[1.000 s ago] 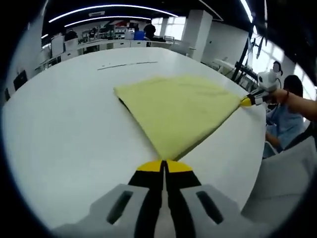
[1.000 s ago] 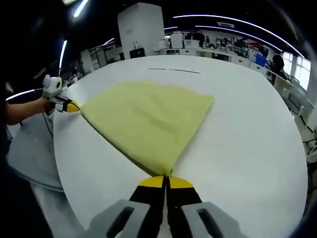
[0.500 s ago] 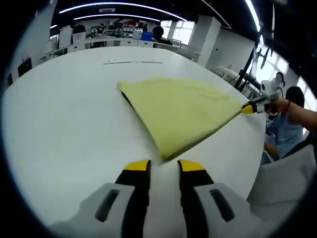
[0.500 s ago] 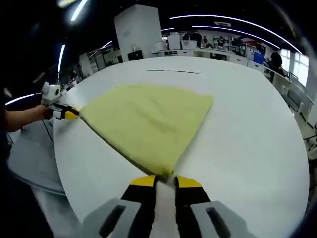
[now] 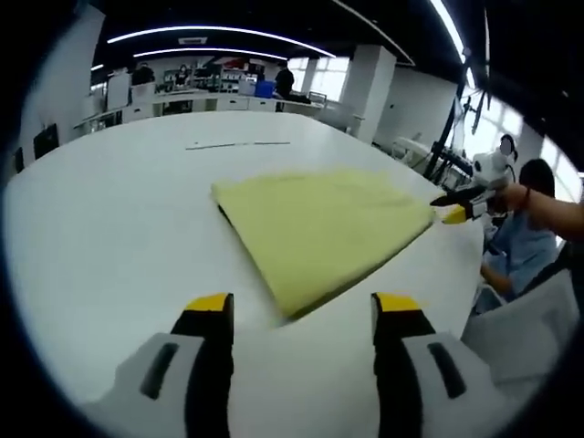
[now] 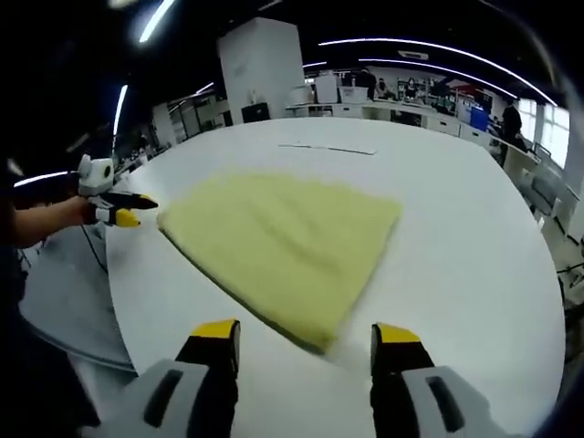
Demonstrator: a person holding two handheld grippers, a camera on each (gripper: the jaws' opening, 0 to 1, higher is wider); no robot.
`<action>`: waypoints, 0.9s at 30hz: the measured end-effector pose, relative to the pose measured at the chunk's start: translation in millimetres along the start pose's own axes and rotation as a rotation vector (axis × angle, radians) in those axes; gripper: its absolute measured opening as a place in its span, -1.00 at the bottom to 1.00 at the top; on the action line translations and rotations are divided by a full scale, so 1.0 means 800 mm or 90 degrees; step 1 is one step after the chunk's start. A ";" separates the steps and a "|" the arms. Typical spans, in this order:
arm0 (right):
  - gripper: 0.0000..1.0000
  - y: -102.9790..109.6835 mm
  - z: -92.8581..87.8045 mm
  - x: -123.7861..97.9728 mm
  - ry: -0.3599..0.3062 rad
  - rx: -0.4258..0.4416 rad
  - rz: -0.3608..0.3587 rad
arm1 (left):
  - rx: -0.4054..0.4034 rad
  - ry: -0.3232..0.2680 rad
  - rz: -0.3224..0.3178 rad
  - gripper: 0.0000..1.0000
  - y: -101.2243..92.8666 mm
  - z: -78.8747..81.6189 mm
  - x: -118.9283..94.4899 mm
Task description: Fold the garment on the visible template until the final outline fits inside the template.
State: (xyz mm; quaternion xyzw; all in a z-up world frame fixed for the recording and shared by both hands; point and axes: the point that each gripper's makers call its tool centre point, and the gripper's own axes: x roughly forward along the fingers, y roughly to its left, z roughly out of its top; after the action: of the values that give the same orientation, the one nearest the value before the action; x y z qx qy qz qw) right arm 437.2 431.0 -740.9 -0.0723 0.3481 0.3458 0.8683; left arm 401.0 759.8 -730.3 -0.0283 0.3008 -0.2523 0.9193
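Table: one large white round table [image 5: 109, 219] [image 6: 474, 237], bearing everything; it looks the same as one second ago.
Template mark: one thin dark line [image 5: 237, 144] [image 6: 327, 149] on the tabletop beyond the cloth, well apart from it; I cannot tell whether it belongs to a template.
Garment: one pale yellow folded cloth garment [image 5: 319, 224] [image 6: 283, 242], lying flat on the table, in a roughly triangular outline. A second ago its two near corners were pinched and slightly lifted; now both corners lie free on the table.
Left gripper: the grey gripper with yellow-tipped black jaws [image 5: 301, 306] had its jaws clamped on the near corner a second ago, was parting them half a second ago, and now holds them spread wide, gripping nothing. The cloth corner sits between and just beyond the tips, not touching. In the right gripper view it appears at the left edge [image 6: 137, 208], held by a hand [image 6: 80, 213], tips just beside the far corner of the cloth.
Right gripper: the matching gripper [image 6: 306, 333] shows the same change, from clamped on its corner to jaws wide apart and holding nothing, the corner just ahead of the tips. In the left gripper view it shows at the right [image 5: 452, 206], held by a hand [image 5: 518, 195].
Count: two grippers, one garment, one table, one line.
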 end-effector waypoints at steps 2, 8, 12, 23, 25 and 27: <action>0.31 0.005 0.011 -0.006 -0.015 -0.009 0.004 | -0.002 -0.001 0.000 0.33 -0.003 0.006 -0.003; 0.46 0.014 0.031 -0.022 -0.036 -0.029 0.003 | -0.014 -0.022 0.004 0.45 -0.010 0.026 -0.013; 0.62 0.022 0.049 -0.033 -0.068 -0.013 0.011 | 0.000 -0.010 0.019 0.48 -0.015 0.029 -0.019; 0.73 0.045 0.091 -0.062 -0.129 0.003 0.002 | -0.012 -0.058 0.045 0.64 -0.019 0.049 -0.045; 0.77 0.046 0.098 -0.067 -0.137 0.000 0.000 | -0.012 -0.059 0.053 0.66 -0.019 0.052 -0.050; 0.85 0.049 0.104 -0.071 -0.142 -0.005 0.001 | -0.019 -0.068 0.055 0.70 -0.021 0.056 -0.055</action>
State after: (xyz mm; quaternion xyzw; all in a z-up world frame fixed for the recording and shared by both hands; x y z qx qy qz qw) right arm 428.1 459.6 -636.9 -0.0368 0.2482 0.3540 0.9010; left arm 388.3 762.1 -666.7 -0.0428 0.2559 -0.2063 0.9435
